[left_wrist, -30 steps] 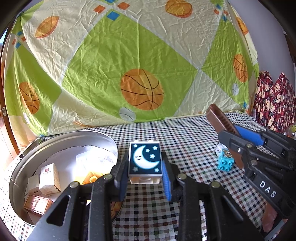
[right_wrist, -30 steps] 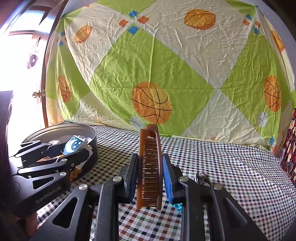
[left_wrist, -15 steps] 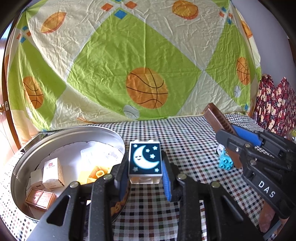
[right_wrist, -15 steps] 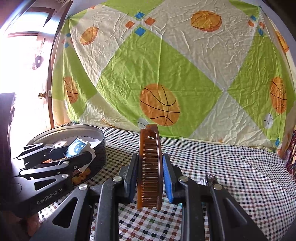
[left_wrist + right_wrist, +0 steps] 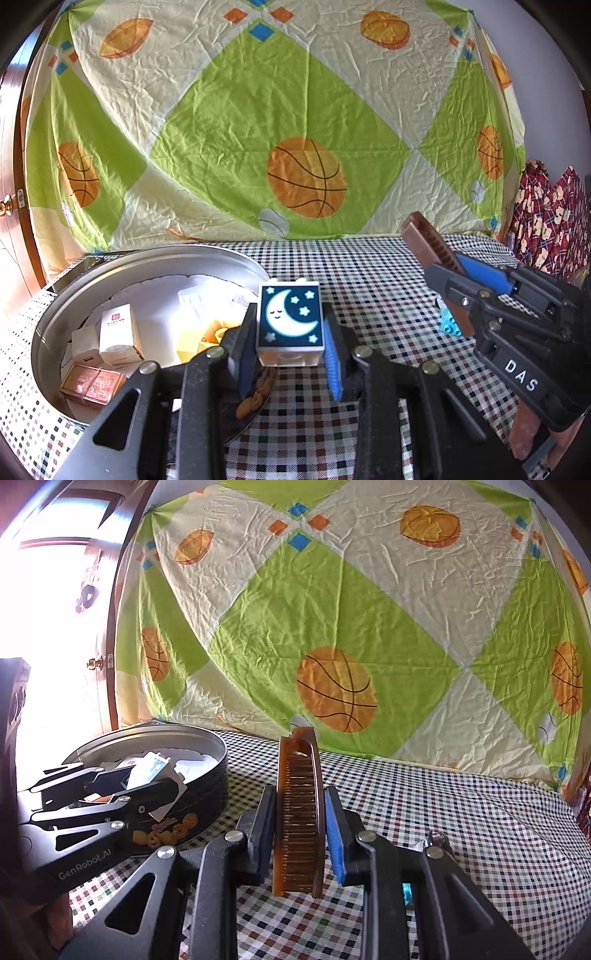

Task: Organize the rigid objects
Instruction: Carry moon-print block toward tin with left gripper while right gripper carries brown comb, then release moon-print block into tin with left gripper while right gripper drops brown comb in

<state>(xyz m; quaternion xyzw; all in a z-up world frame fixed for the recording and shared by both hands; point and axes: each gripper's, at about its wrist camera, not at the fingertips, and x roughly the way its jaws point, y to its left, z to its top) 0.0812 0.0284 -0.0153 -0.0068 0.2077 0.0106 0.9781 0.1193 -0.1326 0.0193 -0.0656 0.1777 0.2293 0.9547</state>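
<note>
- Between the pads of the left gripper (image 5: 290, 341), a clear toy block (image 5: 289, 322) is clenched, its moon-and-stars face turned toward the camera; it is held above the checkered tablecloth (image 5: 369, 295), just right of the round tin's rim.
- Left of that block sits the round metal tin (image 5: 155, 260), lined with white paper and holding small white boxes (image 5: 119, 332), a copper-coloured box (image 5: 92, 382) at its near left, and something yellow near the block.
- Over on the right of the left wrist view, the right gripper (image 5: 448, 280) grasps a brown comb (image 5: 424, 243), which sticks up and tilts away to the left.
- Just behind that gripper, a small turquoise brick (image 5: 451, 325) lies on the cloth.
- From the right wrist view, the comb (image 5: 300, 812) stands on edge between the closed pads of the right gripper (image 5: 300, 830), teeth facing the camera, above the cloth (image 5: 461, 812).
- Far left in that view, the left gripper (image 5: 162, 779) hovers over the near edge of the tin (image 5: 207, 775), whose dark side carries a cookie print.
- Behind everything hangs a green and cream sheet with basketballs (image 5: 336, 690).
</note>
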